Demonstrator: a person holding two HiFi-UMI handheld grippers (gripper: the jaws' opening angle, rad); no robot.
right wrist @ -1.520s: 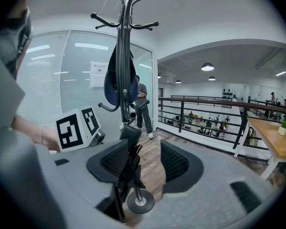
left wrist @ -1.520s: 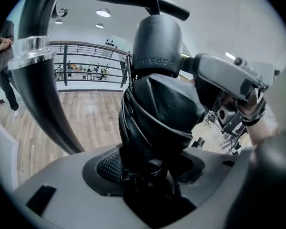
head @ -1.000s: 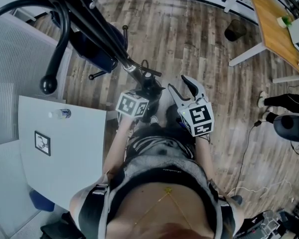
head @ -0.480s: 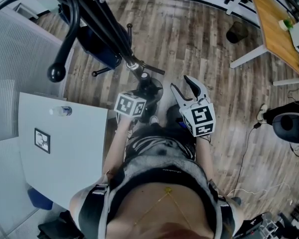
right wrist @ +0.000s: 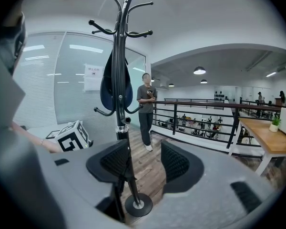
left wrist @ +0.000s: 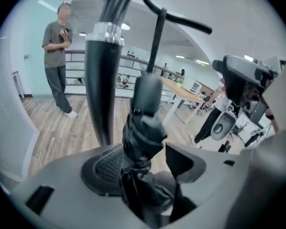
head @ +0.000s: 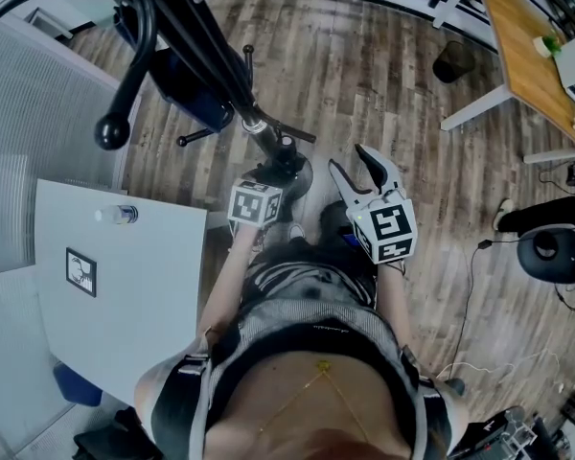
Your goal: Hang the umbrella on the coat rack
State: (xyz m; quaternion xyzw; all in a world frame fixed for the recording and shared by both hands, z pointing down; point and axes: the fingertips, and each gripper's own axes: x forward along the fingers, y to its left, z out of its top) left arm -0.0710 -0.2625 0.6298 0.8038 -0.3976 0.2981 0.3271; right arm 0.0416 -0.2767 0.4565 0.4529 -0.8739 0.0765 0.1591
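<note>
The black coat rack [head: 206, 60] slants from the top left down to its round base [head: 289, 172]; in the right gripper view the coat rack [right wrist: 120, 56] stands upright with curved hooks. A folded black umbrella [left wrist: 142, 137] is clamped in my left gripper [left wrist: 143, 163], right beside the rack's pole [left wrist: 102, 80]. In the head view my left gripper [head: 271, 175] is at the pole's lower part, and the umbrella is mostly hidden there. My right gripper [head: 350, 161] hangs open to the right of it, and my right gripper [right wrist: 145, 163] holds nothing.
A dark blue item [right wrist: 115, 87] hangs on the rack. A white table [head: 125, 295] with a small bottle [head: 115, 216] is at my left. A wooden desk [head: 522, 46], black bin [head: 452, 57] and chair [head: 554, 249] are to the right. A person [right wrist: 145, 109] stands by a railing [right wrist: 200, 111].
The head view has shifted a little. My left gripper with the umbrella has edged closer to the rack's pole. The right gripper has barely moved and stays open.
</note>
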